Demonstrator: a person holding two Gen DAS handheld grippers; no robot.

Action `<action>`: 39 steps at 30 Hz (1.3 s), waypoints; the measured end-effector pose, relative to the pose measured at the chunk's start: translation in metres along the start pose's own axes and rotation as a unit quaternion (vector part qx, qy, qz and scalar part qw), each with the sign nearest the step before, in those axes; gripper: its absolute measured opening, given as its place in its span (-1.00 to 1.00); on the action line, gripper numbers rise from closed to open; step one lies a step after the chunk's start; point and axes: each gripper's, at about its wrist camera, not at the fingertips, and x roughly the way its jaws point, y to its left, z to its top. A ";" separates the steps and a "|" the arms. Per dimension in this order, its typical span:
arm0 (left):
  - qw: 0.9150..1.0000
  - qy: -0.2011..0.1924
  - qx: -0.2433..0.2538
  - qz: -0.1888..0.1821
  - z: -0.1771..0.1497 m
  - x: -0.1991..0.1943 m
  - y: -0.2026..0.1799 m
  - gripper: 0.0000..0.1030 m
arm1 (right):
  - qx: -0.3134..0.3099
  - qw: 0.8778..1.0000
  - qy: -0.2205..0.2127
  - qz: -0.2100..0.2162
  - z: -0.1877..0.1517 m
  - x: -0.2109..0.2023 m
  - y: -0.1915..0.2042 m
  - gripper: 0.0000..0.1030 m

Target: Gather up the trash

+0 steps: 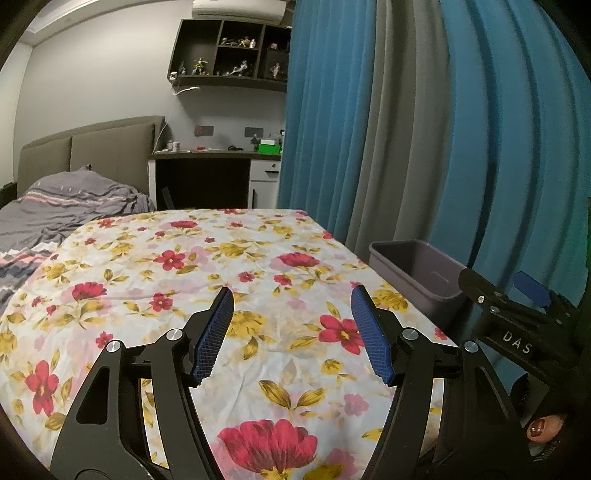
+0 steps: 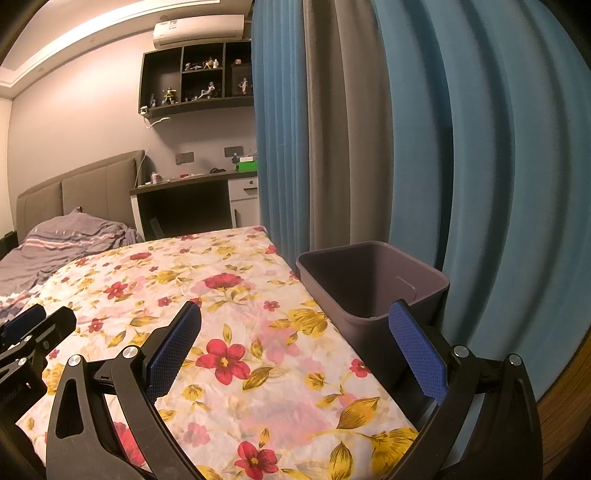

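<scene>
Bin base hidden behind floral sheet; inside dim.

A floral sheet with red flowers and yellow leaves covered the near surface. Beyond its far left edge lay a rumpled grey striped blanket on a bed with a padded taupe headboard. Blue and grey curtains hung along the right edge. At the far wall stood a counter carrying a green box near its right end. Above it, dark wall shelves held small figurines, with an air conditioner mounted higher.
</scene>
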 end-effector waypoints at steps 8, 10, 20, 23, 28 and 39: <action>1.000 0.000 -0.001 0.008 0.001 -0.001 0.001 0.44 | 0.001 1.000 0.000 0.000 0.000 0.000 0.000 0.89; 1.000 0.000 -0.002 0.010 0.002 -0.001 0.002 0.50 | 0.001 1.000 -0.001 0.000 0.000 0.000 -0.001 0.89; 1.000 0.004 0.001 0.027 0.003 0.000 0.006 0.86 | 0.005 1.000 -0.001 0.000 0.001 0.000 -0.001 0.89; 1.000 0.009 0.004 0.030 0.003 0.001 0.006 0.86 | 0.006 1.000 -0.002 0.001 0.005 0.000 0.000 0.89; 0.999 0.011 0.002 0.030 0.002 0.001 0.007 0.86 | 0.008 1.000 -0.002 0.001 0.008 0.000 0.000 0.89; 0.999 0.009 -0.003 0.034 0.003 0.001 0.009 0.87 | 0.008 1.000 -0.003 0.001 0.009 0.002 0.001 0.89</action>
